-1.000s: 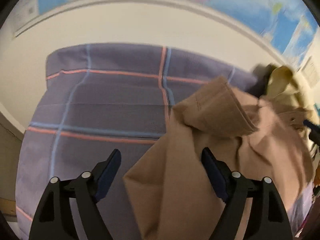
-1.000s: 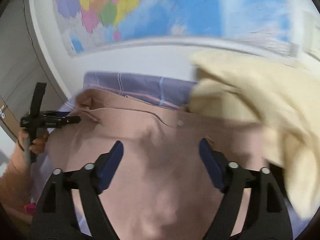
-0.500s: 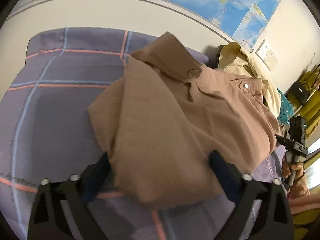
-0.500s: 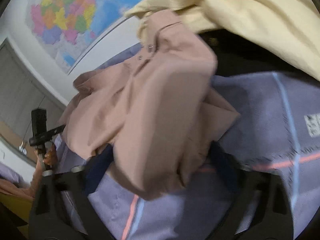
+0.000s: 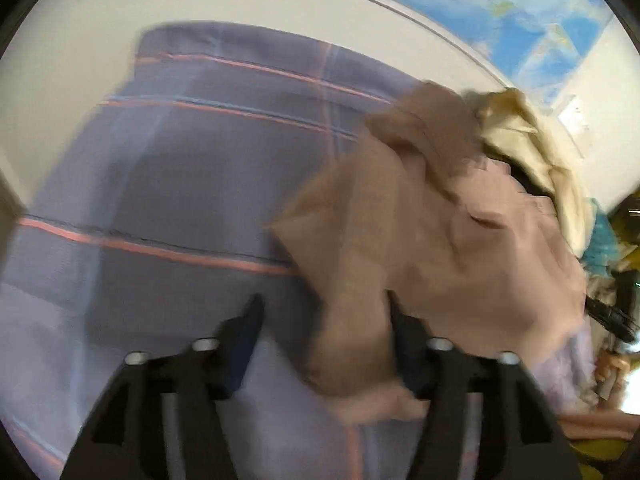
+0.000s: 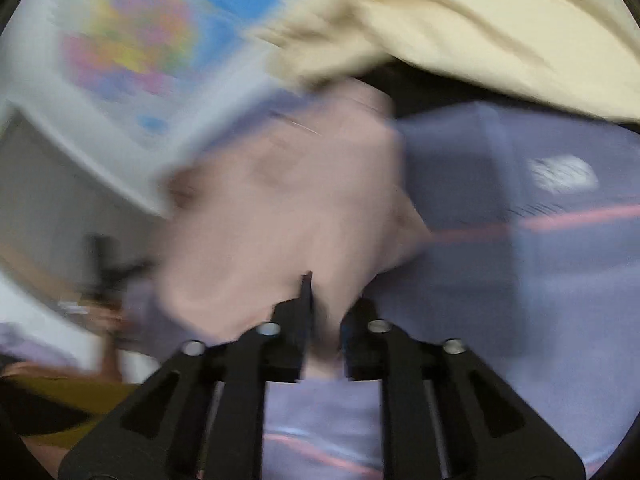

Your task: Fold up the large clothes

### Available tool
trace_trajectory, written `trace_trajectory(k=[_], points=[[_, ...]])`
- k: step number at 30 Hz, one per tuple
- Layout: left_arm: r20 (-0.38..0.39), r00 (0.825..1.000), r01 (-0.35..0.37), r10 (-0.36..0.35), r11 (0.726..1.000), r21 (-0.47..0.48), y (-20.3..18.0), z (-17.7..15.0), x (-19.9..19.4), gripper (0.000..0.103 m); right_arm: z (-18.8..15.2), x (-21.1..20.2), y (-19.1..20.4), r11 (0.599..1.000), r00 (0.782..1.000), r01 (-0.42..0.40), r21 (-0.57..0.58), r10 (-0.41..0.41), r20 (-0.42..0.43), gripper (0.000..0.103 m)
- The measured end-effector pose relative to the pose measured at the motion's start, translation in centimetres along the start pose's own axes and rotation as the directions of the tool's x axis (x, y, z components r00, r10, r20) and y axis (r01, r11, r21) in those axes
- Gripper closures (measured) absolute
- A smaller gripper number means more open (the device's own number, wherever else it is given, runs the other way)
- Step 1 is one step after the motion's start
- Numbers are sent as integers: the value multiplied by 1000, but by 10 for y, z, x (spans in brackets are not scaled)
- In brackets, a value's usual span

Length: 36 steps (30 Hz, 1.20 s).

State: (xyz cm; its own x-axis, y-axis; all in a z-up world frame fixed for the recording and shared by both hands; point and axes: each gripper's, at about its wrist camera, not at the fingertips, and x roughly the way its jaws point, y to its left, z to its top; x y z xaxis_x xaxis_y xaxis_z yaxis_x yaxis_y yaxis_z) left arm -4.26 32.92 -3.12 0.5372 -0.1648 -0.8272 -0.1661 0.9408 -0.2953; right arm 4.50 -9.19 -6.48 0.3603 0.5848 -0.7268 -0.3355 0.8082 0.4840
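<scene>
A tan button-up shirt (image 5: 432, 232) lies bunched on the purple plaid bed sheet (image 5: 180, 184). My left gripper (image 5: 324, 320) has its jaws partly open, with the shirt's near edge lying between the fingers. In the right wrist view the same shirt (image 6: 280, 216) looks pinkish and blurred. My right gripper (image 6: 326, 304) has its jaws almost together, pinching a fold of the shirt's near edge. Both views are motion-blurred.
A cream-yellow garment (image 6: 480, 28) is heaped behind the shirt, also in the left wrist view (image 5: 532, 148). A world map (image 6: 132, 52) hangs on the wall above the bed. The sheet (image 6: 540, 264) extends to the right.
Both grippers narrowed around the shirt's near edge; the right one closed on a fold. The shirt went from a spread shape to a bunched one, and both views swung quickly.
</scene>
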Motion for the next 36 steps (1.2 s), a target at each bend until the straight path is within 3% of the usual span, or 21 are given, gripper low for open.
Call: trace_trajectory(k=[3, 5, 7, 10, 12, 13, 16, 18, 21, 23, 25, 28, 29, 31, 33, 36], points=[[108, 993, -47, 42, 998, 43, -15, 14, -22, 38, 10, -13, 3, 998, 994, 66, 17, -67, 91, 39], [193, 980, -72, 44, 988, 138, -41, 26, -34, 32, 16, -29, 15, 992, 978, 121, -27, -115, 174, 34], [223, 973, -116, 66, 969, 220, -65, 36, -30, 29, 22, -36, 40, 973, 959, 192, -128, -158, 237, 29], [176, 981, -142, 83, 925, 352, -100, 51, 5, 27, 29, -9, 74, 950, 975, 149, -275, -95, 200, 26], [116, 986, -154, 119, 919, 363, -111, 67, 33, 30, 36, 22, 91, 937, 987, 121, -327, -78, 141, 30], [94, 987, -157, 132, 919, 361, -110, 70, 42, 38, 39, 33, 95, 934, 989, 119, -337, -82, 122, 33], [43, 983, -184, 180, 919, 350, -106, 86, 72, 59, 56, 77, 93, 935, 991, 133, -329, -123, 50, 58], [10, 980, -192, 198, 933, 305, -94, 100, 86, 70, 63, 91, 87, 934, 989, 150, -325, -146, 36, 95], [-4, 985, -166, 171, 962, 216, -78, 120, 89, 85, 74, 81, 85, 954, 995, 95, -284, -78, 68, 101], [14, 987, -158, 158, 972, 173, -71, 130, 87, 86, 82, 61, 91, 950, 987, 98, -298, -54, 152, 101], [24, 988, -157, 155, 976, 151, -65, 134, 88, 84, 85, 59, 91, 949, 984, 105, -296, -57, 166, 101], [13, 987, -160, 160, 977, 139, -63, 130, 90, 76, 84, 93, 74, 951, 989, 143, -274, -133, 58, 92], [19, 989, -146, 145, 979, 139, -62, 127, 86, 65, 83, 96, 70, 954, 990, 140, -265, -132, 47, 92], [53, 991, -125, 119, 982, 144, -63, 121, 71, 55, 81, 92, 65, 962, 992, 123, -242, -112, 59, 85], [98, 990, -118, 101, 975, 187, -70, 110, 52, 50, 77, 76, 67, 966, 991, 111, -232, -89, 104, 56], [157, 983, -130, 91, 958, 257, -84, 91, 28, 43, 67, 51, 73, 961, 986, 100, -259, -61, 153, 52]])
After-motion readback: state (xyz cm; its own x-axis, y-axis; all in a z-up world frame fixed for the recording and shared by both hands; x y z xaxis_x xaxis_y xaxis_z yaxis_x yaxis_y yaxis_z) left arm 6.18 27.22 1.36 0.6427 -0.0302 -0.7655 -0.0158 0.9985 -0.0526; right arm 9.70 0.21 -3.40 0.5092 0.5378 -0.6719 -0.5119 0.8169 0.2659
